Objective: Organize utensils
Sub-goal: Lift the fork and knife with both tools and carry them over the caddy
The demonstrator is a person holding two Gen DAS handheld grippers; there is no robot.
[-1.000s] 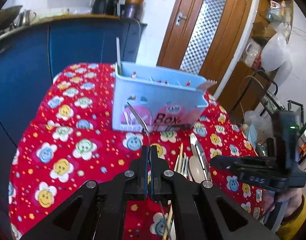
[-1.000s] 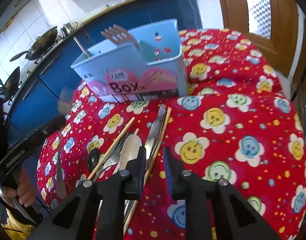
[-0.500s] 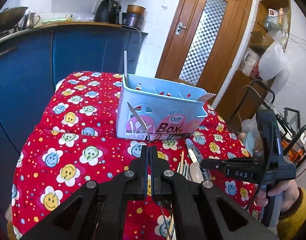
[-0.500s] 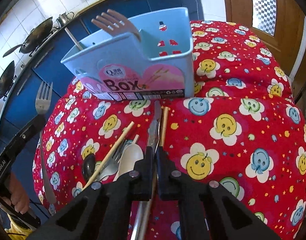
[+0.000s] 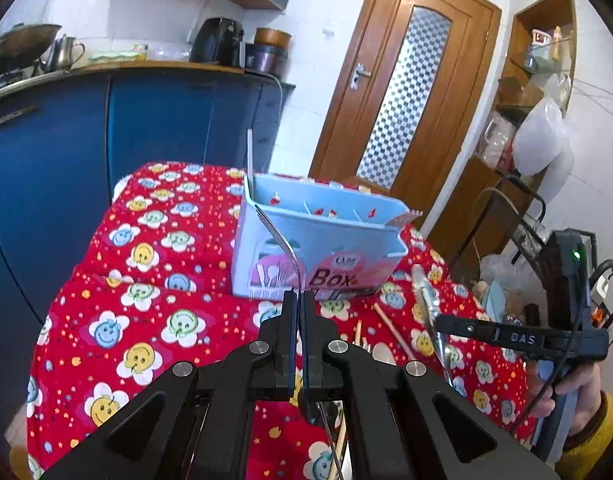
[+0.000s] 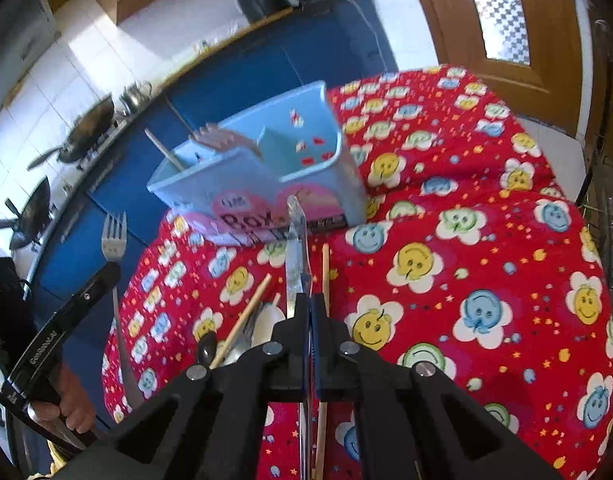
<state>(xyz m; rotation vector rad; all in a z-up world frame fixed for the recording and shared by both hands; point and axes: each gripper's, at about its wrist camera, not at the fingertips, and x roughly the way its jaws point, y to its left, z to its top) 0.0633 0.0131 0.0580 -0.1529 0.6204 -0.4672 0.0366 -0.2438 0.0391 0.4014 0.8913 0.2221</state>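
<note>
A red tablecloth (image 6: 486,216) patterned with smiling flowers lies under the pale blue box (image 5: 326,248), before dark blue cabinets (image 5: 154,128).

Left wrist view: I look from behind the left gripper (image 5: 298,300), tilted gently down, toward the blue box (image 5: 318,256) with a wooden door (image 5: 402,96) beyond it.
Right wrist view: I look from behind the right gripper (image 6: 308,300), pitched more steeply down, with the blue box (image 6: 258,184) ahead and blue cabinets (image 6: 226,76) past it.
Nearness: both sit close above the surface (image 5: 146,312), near the box.
Shared: both views take in the box, the red flowered cloth (image 6: 466,264) in front of it, and each other's gripper beside the box.
</note>
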